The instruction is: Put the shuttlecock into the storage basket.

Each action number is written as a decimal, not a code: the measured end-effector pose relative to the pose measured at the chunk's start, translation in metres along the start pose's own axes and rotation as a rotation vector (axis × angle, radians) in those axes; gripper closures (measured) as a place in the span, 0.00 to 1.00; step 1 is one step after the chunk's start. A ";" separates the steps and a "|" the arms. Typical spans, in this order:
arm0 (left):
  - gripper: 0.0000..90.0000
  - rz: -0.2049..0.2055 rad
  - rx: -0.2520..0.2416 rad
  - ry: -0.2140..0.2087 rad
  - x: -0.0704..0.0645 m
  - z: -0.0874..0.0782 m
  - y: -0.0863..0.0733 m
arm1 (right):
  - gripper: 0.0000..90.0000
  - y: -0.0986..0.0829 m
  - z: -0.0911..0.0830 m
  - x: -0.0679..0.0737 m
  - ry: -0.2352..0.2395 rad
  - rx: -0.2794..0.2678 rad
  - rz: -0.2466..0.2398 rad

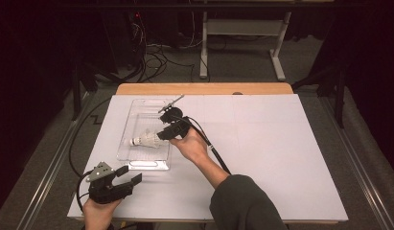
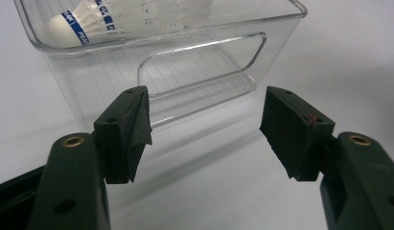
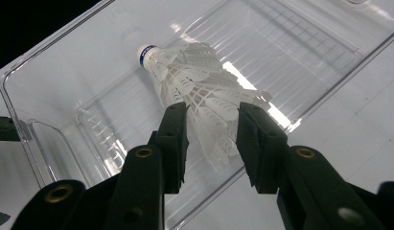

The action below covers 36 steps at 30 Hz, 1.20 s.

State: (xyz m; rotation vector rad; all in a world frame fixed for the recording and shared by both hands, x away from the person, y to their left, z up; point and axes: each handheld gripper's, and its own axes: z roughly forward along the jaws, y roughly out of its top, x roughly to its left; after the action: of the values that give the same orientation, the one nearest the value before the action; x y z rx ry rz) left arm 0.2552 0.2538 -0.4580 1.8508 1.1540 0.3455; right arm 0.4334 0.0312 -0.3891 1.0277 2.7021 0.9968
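Your right gripper (image 1: 162,133) is over the right rim of the clear plastic bin (image 1: 137,106); jaws closed onto the feather skirt of the white shuttlecock (image 1: 145,140), one jaw each side of the feathers in the right gripper view (image 3: 211,139); the shuttlecock (image 3: 194,81) points cork-first into the bin, cork with a blue band toward the far wall; whether it rests on the bin floor or hangs just above it, can't tell.

Your left gripper (image 1: 128,178) sits on the white table top (image 1: 281,153) near the front left corner, just short of the bin's near end; jaws wide apart, nothing between them (image 2: 204,134); in the left gripper view they face the bin's (image 2: 194,72) end wall with its cut-out handle; shuttlecock cork (image 2: 65,26) visible through the wall at top left.

Bin lies lengthwise on the left half of the table; cable trails from the right gripper back along your forearm.
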 end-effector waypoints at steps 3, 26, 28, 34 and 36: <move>0.39 0.000 0.000 0.000 0.000 0.000 0.000 | 0.71 0.000 -0.002 -0.001 -0.004 -0.010 -0.006; 0.39 -0.001 -0.001 0.002 0.000 0.000 0.000 | 0.67 -0.009 -0.012 -0.009 0.000 -0.032 -0.001; 0.39 -0.002 0.000 0.002 0.000 0.000 0.000 | 0.67 -0.010 -0.013 -0.011 0.000 -0.035 -0.002; 0.39 -0.002 0.000 0.002 0.000 0.000 0.000 | 0.66 -0.014 -0.017 -0.015 -0.004 -0.047 0.010; 0.39 -0.001 0.001 0.003 0.000 0.000 0.000 | 0.66 -0.015 -0.019 -0.016 -0.008 -0.046 0.005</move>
State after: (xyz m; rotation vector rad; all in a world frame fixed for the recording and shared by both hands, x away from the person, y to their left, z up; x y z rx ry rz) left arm 0.2552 0.2541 -0.4580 1.8508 1.1568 0.3473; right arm 0.4321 0.0025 -0.3859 1.0289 2.6587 1.0479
